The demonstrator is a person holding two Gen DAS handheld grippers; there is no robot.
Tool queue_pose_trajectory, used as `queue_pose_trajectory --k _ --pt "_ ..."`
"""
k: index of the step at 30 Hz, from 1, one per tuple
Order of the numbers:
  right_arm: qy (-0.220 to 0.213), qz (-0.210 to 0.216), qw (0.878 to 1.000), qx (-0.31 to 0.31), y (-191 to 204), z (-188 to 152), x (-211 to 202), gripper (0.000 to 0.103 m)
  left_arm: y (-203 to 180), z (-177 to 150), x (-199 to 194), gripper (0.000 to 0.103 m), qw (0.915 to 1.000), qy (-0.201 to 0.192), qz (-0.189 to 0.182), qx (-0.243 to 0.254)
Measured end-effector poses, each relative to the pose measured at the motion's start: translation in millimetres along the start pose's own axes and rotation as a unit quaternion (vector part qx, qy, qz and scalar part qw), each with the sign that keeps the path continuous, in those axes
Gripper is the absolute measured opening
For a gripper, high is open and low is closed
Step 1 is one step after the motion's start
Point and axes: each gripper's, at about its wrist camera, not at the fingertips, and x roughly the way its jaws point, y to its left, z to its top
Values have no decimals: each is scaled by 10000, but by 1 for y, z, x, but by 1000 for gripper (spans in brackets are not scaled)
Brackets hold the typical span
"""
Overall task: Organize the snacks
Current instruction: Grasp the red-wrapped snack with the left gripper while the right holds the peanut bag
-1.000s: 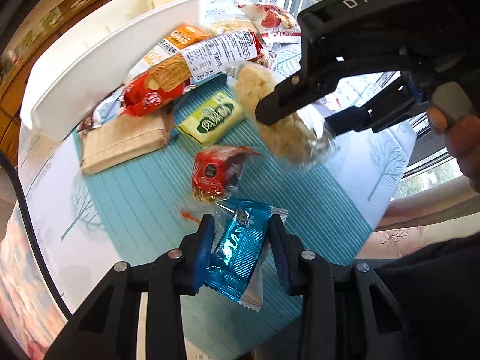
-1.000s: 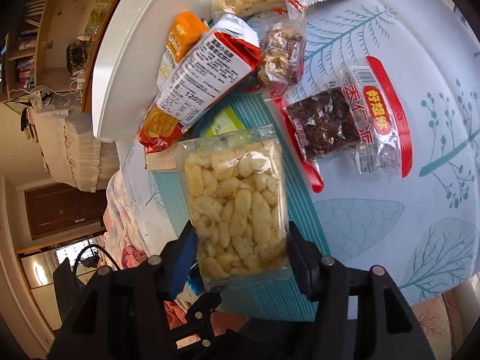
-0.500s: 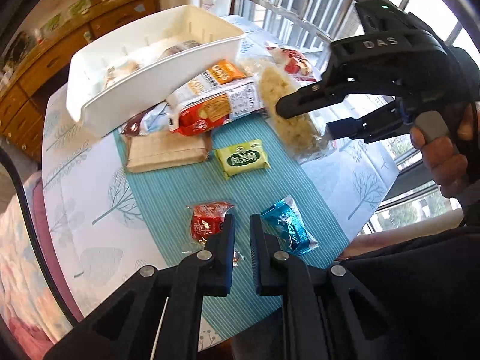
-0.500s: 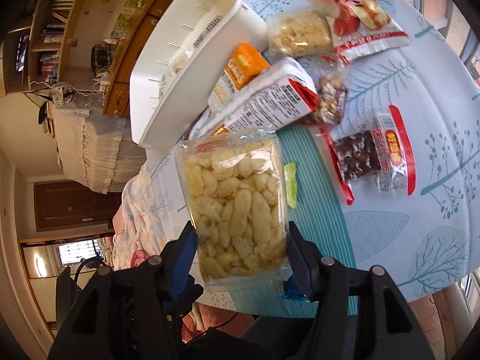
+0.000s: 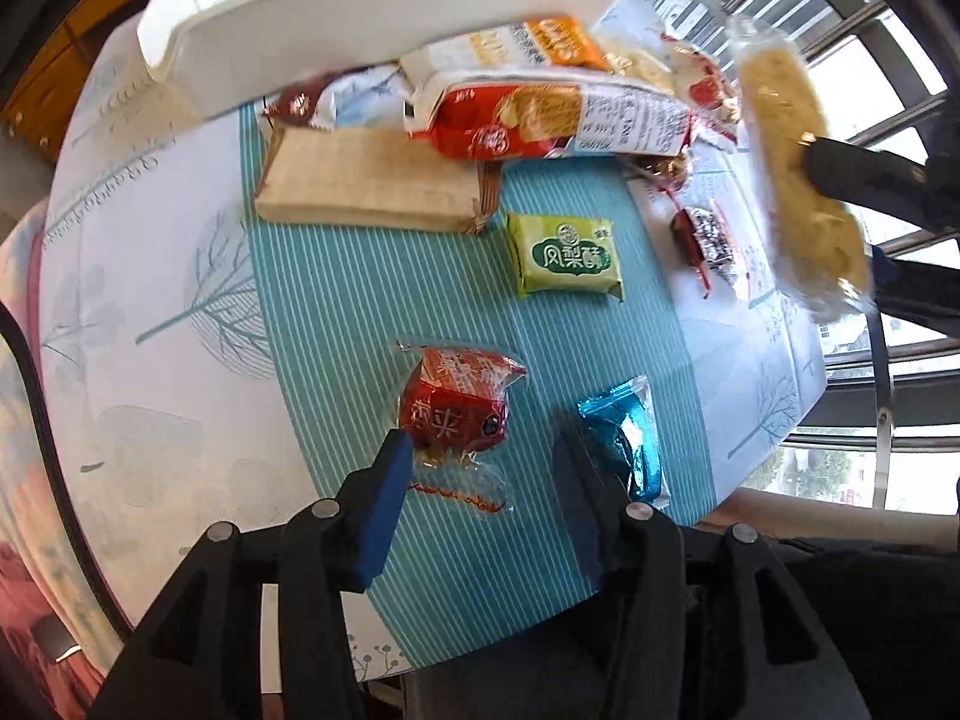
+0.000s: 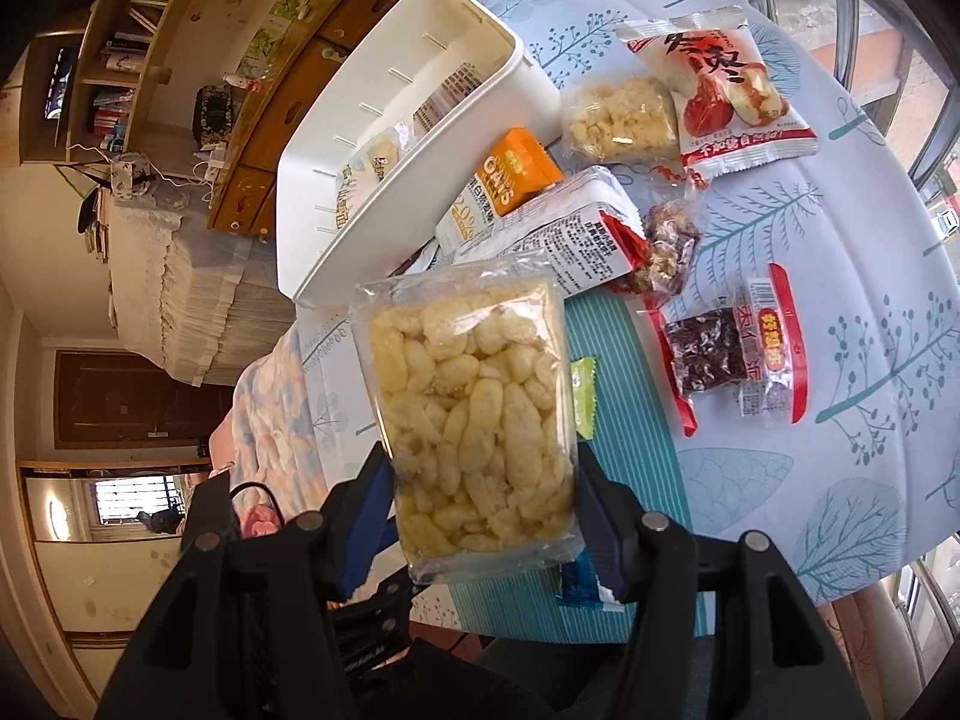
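My left gripper (image 5: 480, 468), empty, is opening over the red packet (image 5: 459, 405); my right gripper (image 6: 483, 501) has lifted the puffed-snack bag (image 6: 474, 420), clamped, toward the far-left white bin (image 6: 420, 138)

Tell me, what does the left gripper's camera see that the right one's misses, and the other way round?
Only the left view shows the red candy packet lying under the empty, opening left gripper, and the tan flat package.

Only the right view shows inside the white bin, where a few packets already lie, plus the red jujube bag and the room's shelves.

Both show the clear bag of puffed snacks clamped in the right gripper, the green pastry packet and the teal striped mat.
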Motion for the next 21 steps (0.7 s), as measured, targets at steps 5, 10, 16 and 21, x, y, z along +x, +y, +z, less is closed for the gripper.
queue_pose_trajectory --k 5,10,16,21 --pt "11 -120 9999 43 -5 1 -2 58 -2 10 19 48 9997 208 139 6" --pt "30 -220 9997 -39 -3 1 -4 58 -1 18 30 48 9989 257 381 -2" --pt "2 -297 9994 -204 4 6 -2 58 2 23 37 51 9982 427 421 -47" --pt "-6 -318 9990 -311 12 10 0 58 6 25 40 51 9984 467 315 -47"
